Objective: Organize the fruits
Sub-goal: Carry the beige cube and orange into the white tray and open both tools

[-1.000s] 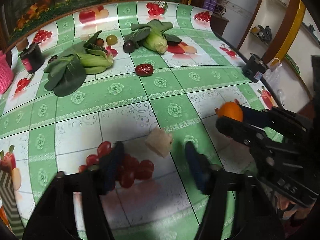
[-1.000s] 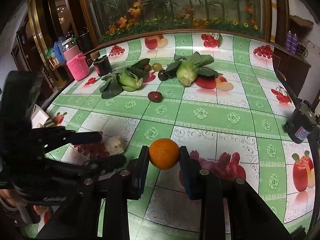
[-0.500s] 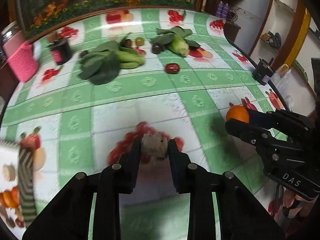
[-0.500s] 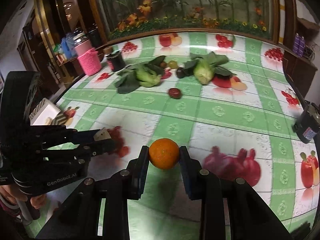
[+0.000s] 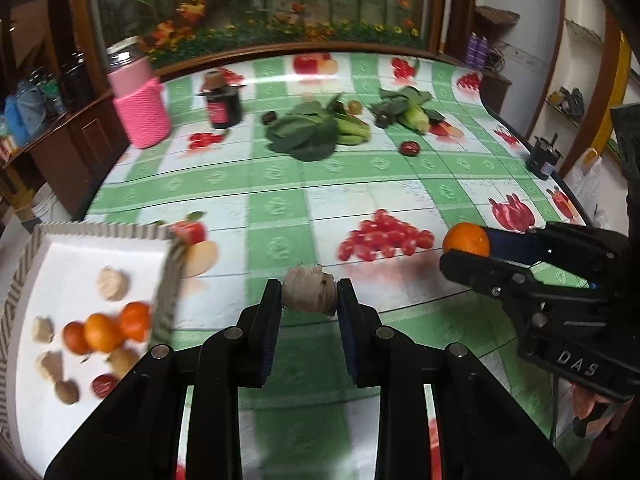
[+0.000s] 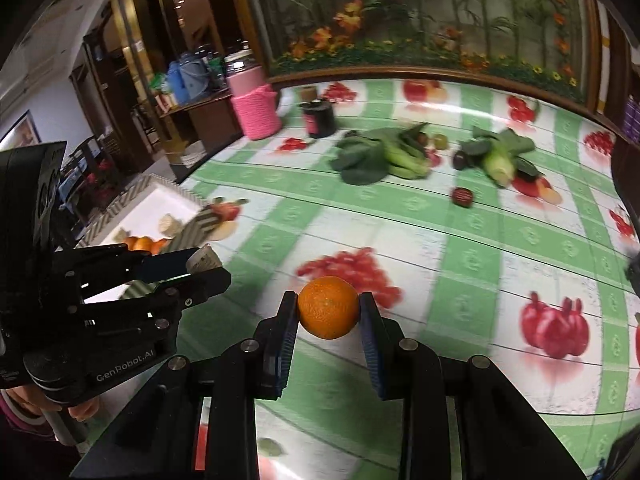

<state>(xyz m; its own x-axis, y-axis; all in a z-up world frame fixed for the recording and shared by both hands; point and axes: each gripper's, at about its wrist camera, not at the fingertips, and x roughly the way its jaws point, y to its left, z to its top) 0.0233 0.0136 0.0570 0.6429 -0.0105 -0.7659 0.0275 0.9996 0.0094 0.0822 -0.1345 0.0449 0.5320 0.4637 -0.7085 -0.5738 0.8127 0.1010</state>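
Left gripper [image 5: 308,296] clamped on a pale, rough-skinned fruit [image 5: 307,289], which sits between both finger pads at their tips, raised above the tablecloth [image 5: 280,184]. Right gripper [image 6: 329,316] clamped on an orange [image 6: 329,307], likewise pinched at the fingertips and clear of the cloth. Landmark: the white tray [image 5: 100,236] with a zigzag-patterned rim, seated at the table's near left corner. The pale fruit lies just right of the tray's right wall; the orange lies farther right, well apart from the tray. Inside the tray: oranges [image 5: 100,330], pale fruits and a red date, grouped toward its near side; its far half is bare. Well beyond the tray lie leafy greens [image 5: 316,132], a loose red date [image 5: 411,147], a dark jar [image 5: 224,106] and a pink knitted holder [image 5: 142,114]. Between tray and greens the cloth is unoccupied. The table edge curves away at right.
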